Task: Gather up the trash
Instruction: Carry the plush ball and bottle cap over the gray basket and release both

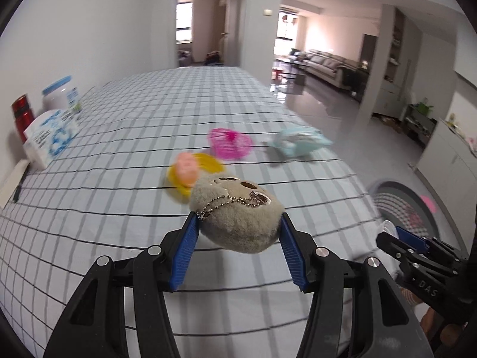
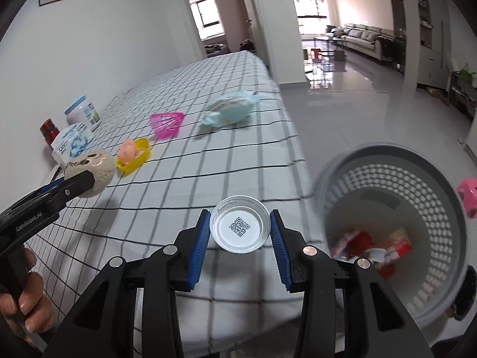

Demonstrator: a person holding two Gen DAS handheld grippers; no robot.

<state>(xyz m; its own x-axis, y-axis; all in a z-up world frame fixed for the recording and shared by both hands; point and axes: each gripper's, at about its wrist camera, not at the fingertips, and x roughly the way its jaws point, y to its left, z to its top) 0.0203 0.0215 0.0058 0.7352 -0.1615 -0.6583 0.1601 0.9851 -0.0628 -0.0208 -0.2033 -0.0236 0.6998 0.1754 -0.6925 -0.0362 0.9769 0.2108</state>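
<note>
Our left wrist view looks forward and down along the left gripper (image 1: 238, 226), close above the checked tablecloth (image 1: 119, 208), facing down the table toward the far rooms. Our right wrist view rides the right gripper (image 2: 240, 226) the same way, close over the table's near edge, with the grey basket (image 2: 334, 173) just to its right. We see the same things in both: the pink net (image 1: 231, 144), the yellow dish (image 1: 205, 164), the blue toy (image 1: 301, 141), the basket and the sofa. Each view also catches the other gripper at its side.
</note>
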